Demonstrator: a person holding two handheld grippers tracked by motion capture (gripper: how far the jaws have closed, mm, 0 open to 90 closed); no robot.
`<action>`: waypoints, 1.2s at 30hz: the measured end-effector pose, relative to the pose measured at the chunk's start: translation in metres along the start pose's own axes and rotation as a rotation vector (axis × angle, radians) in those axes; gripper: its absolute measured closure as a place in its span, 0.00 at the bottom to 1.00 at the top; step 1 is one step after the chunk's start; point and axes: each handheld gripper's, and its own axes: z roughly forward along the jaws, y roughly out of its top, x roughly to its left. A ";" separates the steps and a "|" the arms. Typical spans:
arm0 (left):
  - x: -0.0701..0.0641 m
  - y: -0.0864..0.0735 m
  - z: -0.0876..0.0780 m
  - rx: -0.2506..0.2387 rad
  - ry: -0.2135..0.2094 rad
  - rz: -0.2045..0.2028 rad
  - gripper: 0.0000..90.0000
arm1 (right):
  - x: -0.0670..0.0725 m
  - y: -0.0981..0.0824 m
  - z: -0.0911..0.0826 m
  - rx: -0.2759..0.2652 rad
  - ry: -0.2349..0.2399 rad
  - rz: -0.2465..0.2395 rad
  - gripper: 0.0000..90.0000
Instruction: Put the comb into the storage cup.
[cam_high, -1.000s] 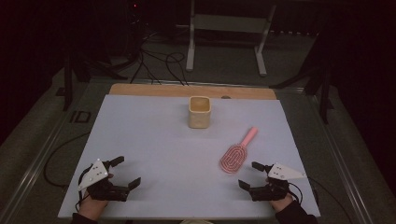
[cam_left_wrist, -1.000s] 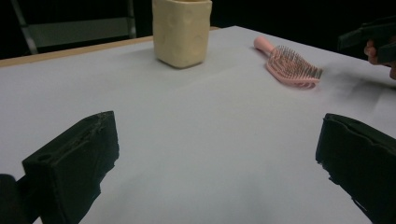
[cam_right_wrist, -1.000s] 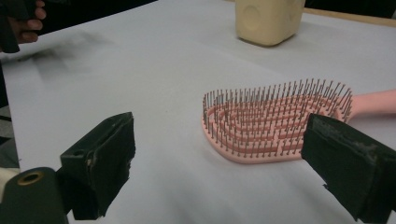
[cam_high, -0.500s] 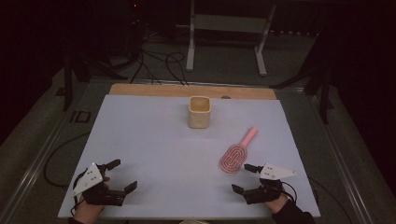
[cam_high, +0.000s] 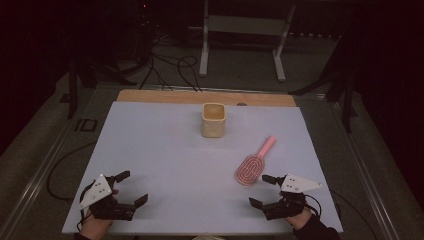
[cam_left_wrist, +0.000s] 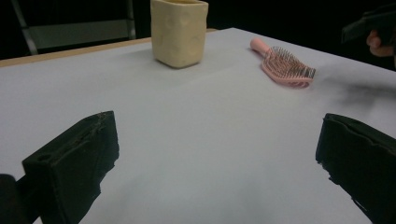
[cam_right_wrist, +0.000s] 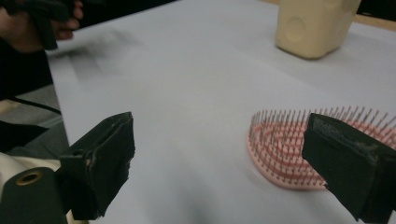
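High view: left gripper (cam_high: 131, 187) low at near left corner of white surface (cam_high: 165, 150), jaws spread wide, empty. Right gripper (cam_high: 262, 190) at near right, jaws apart, empty; pink hairbrush (cam_high: 254, 162) just beyond its jaws, bristles up. Cream cup (cam_high: 214, 120) upright, well beyond both.

Left gripper view: jaws wide; cup (cam_left_wrist: 179, 31) far ahead, hairbrush (cam_left_wrist: 283, 63) ahead right.

Right gripper view: hairbrush (cam_right_wrist: 285, 144) head close by right jaw, not gripped.
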 end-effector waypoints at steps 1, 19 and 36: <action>0.000 0.000 0.000 0.000 0.002 0.000 0.00 | 0.001 0.003 -0.001 0.000 -0.004 0.001 0.10; 0.001 0.000 0.001 -0.002 0.006 0.002 0.00 | -0.002 0.033 -0.018 -0.027 -0.053 -0.037 0.09; 0.002 0.000 0.000 -0.003 0.008 -0.003 0.00 | -0.015 0.061 -0.023 -0.043 -0.084 -0.082 0.09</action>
